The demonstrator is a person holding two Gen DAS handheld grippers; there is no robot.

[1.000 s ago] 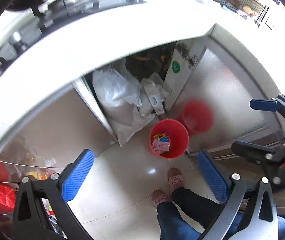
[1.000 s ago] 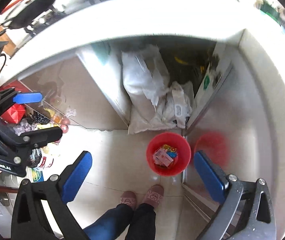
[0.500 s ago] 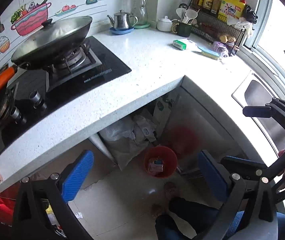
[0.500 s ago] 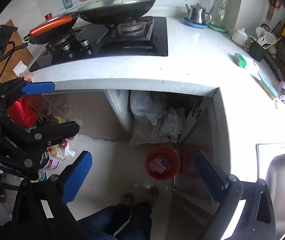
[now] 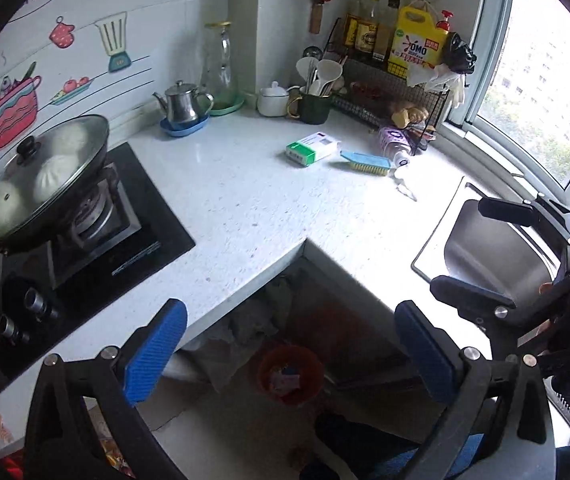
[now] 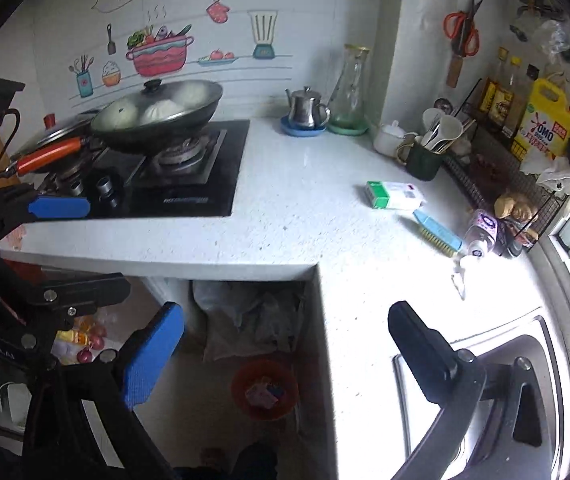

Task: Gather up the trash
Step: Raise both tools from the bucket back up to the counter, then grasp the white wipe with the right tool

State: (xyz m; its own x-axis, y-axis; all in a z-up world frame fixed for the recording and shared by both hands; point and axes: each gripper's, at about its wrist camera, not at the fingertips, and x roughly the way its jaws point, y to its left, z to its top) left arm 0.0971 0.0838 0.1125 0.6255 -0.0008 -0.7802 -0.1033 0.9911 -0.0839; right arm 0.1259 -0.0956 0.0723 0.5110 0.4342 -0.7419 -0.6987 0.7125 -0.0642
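- Both grippers are up over the kitchen corner, looking down at the white tabletop (image 5: 245, 204) and the floor below it.
- Left gripper (image 5: 291, 354): fingers spread wide, nothing between them. Its blue pads sit at the lower left and lower right of the left wrist frame.
- Right gripper (image 6: 285, 354): fingers released too and carrying nothing. It also shows at the right edge of the left wrist view, above the sink (image 5: 497, 256).
- The red trash bin (image 5: 289, 374) stands on the floor under the tabletop edge, bottom centre of both frames. There are some colourful wrappers (image 6: 266, 393) inside it already; can't make out exactly what they are.
- Still out on the tabletop, right of centre in the left wrist view: a green-and-white box (image 5: 312, 148), a blue scrub brush (image 5: 366, 161) just right of it, and a small crumpled white scrap (image 5: 405, 186) near the brush's far end.
- A purple-labelled bottle (image 6: 483, 230) lies on its side by the wire rack (image 6: 497, 184), just beside the brush.
- Left side of the frame: a lidded wok (image 6: 157, 114) with white buns under the glass, sitting on the black stove (image 6: 189, 176).
- White bags (image 6: 245, 316) are stuffed into the open cabinet behind the bin.
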